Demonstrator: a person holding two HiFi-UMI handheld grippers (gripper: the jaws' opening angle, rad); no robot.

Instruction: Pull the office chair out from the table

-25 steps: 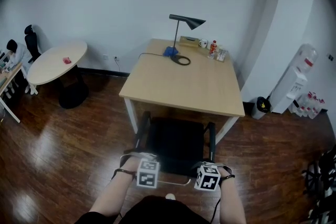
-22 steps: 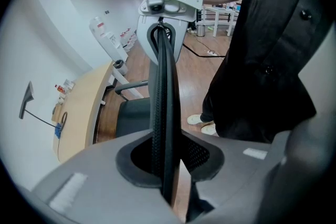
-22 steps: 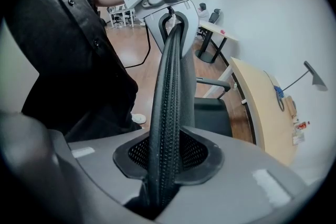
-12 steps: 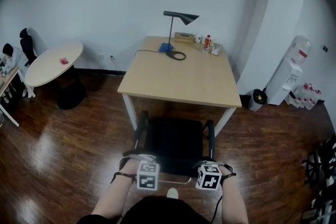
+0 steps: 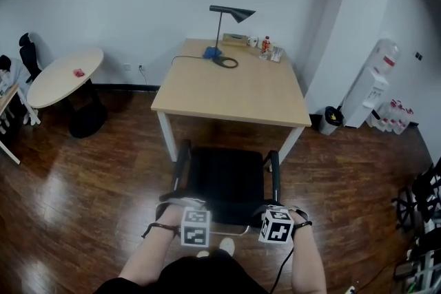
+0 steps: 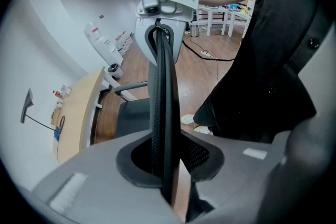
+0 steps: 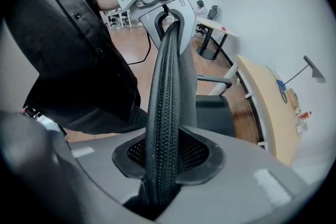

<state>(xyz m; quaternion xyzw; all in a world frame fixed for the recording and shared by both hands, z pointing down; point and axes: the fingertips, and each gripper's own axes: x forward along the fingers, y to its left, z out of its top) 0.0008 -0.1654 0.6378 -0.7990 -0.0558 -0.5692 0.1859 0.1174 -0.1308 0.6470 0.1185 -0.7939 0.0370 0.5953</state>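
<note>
The black office chair (image 5: 227, 175) stands just in front of the wooden table (image 5: 231, 89), its seat out from under the near edge. I stand behind it with both grippers on the top rim of its backrest. My left gripper (image 5: 187, 208) is shut on the left part of the rim; the thin black backrest edge (image 6: 160, 113) runs up between its pads (image 6: 202, 152). My right gripper (image 5: 274, 211) holds the right part; the mesh backrest edge (image 7: 165, 102) sits between its pads (image 7: 197, 152), and these jaws are opening slightly while they still touch it.
A black desk lamp (image 5: 231, 14) and small bottles (image 5: 265, 48) stand at the table's far side. A round table (image 5: 65, 76) is at the left, a water dispenser (image 5: 375, 79) and black bin (image 5: 331, 117) at the right. My shoes (image 5: 224, 244) are close behind the chair.
The chair has rolled back toward me with both grippers on its backrest, and the gap between the seat and the table's near edge has grown.
</note>
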